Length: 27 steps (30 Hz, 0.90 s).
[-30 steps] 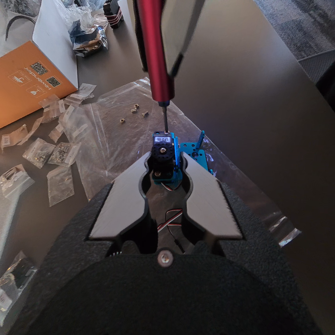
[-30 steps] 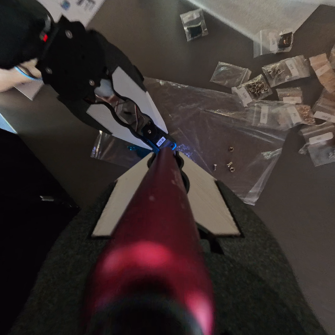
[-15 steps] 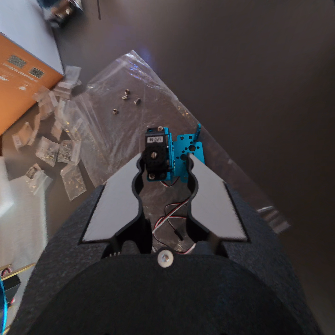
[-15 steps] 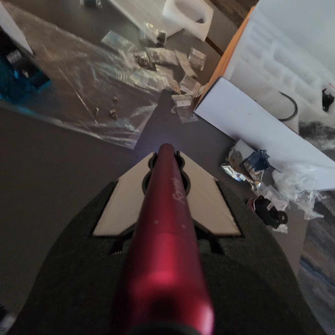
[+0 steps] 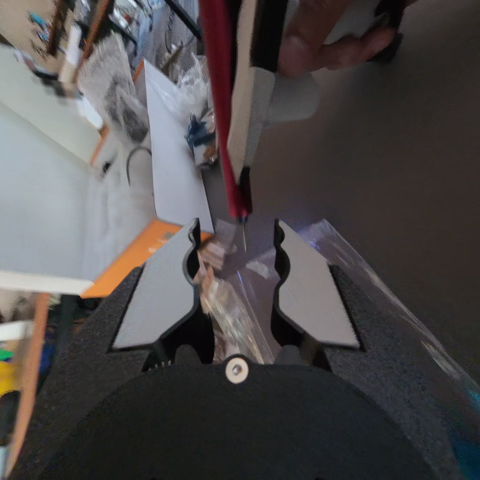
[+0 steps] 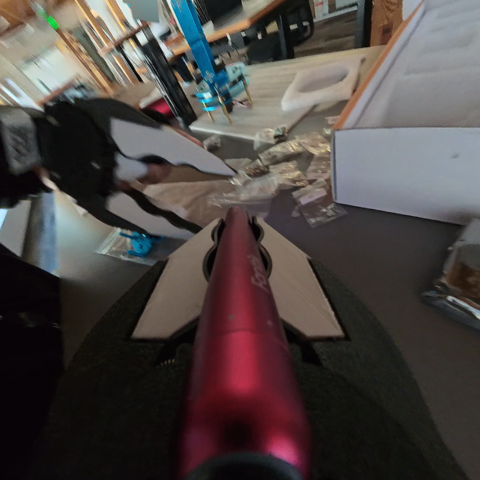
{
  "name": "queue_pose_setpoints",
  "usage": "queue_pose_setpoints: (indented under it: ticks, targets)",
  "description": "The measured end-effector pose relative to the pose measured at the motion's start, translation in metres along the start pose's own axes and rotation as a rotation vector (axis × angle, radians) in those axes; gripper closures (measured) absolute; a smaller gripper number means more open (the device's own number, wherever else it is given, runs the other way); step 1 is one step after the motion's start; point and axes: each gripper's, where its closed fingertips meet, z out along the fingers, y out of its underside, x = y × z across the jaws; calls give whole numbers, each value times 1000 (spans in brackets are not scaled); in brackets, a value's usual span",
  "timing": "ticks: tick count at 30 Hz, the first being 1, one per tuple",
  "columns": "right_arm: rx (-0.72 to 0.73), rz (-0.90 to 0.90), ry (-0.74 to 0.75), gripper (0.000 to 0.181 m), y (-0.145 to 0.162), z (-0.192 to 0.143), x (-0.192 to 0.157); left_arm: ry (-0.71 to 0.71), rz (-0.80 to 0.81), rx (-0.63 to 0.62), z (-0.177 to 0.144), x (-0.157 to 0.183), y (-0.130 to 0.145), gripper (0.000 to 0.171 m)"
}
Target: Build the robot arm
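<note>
Motion blur heavy in both views. L wrist view: left tongs released, wide gap, nothing between the fingers. Under and ahead of them a clear plastic sheet on the dark desk, w/ small blurred parts bags seen through the gap. Red screwdriver comes down from top of frame, thin bit pointing at the sheet just ahead of the left tongs; whether the bit touches it, can't tell. Orange-and-white box to the left.

R wrist view: right tongs clenched on the red screwdriver's handle, which runs fwd along the fingers and past their tips. Left tongs visible at left, over the sheet, fingers apart. Blue servo bracket assy lies on the sheet below them, not gripped. Parts bags piled beyond, white box at right, blue upright frame farther back.
</note>
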Motion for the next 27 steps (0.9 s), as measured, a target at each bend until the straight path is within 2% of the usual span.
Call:
queue_pose_setpoints:
  ticks: [2,4,7,9,11,13,15,17,20,22,24,25,27]
  targets:
    - [43,18,-31,160,-5,-2,-11,-49,71,22,19,-2,-11,121]
    - [64,23,-17,161,-4,-8,-13,-89,138,39,28,-2,-18,150]
    - [95,-12,-4,160,3,-28,-9,-134,217,45,33,-7,-21,151]
    - [100,3,15,150,6,-52,3,-147,272,38,37,-13,-15,153]
    - [22,-1,5,159,17,-69,10,-136,334,15,43,-12,-7,154]
    - [-83,-44,33,160,30,-74,19,-131,399,10,49,-7,-5,154]
    - [-209,-48,44,160,46,-70,25,-116,443,-6,56,-3,-2,154]
    - [-357,-96,116,158,67,-64,39,-94,469,-11,63,2,1,154]
    - [-504,-184,160,161,81,-56,46,-32,493,-54,76,12,13,154]
    - [-517,-186,169,161,79,-51,47,7,461,-81,81,14,24,153]
    - [-510,-190,173,161,78,-48,48,38,369,-53,77,12,27,151]
    - [-509,-185,172,161,78,-48,48,60,306,-33,70,10,27,144]
    - [-500,-177,167,162,77,-48,48,89,162,-14,48,2,32,117]
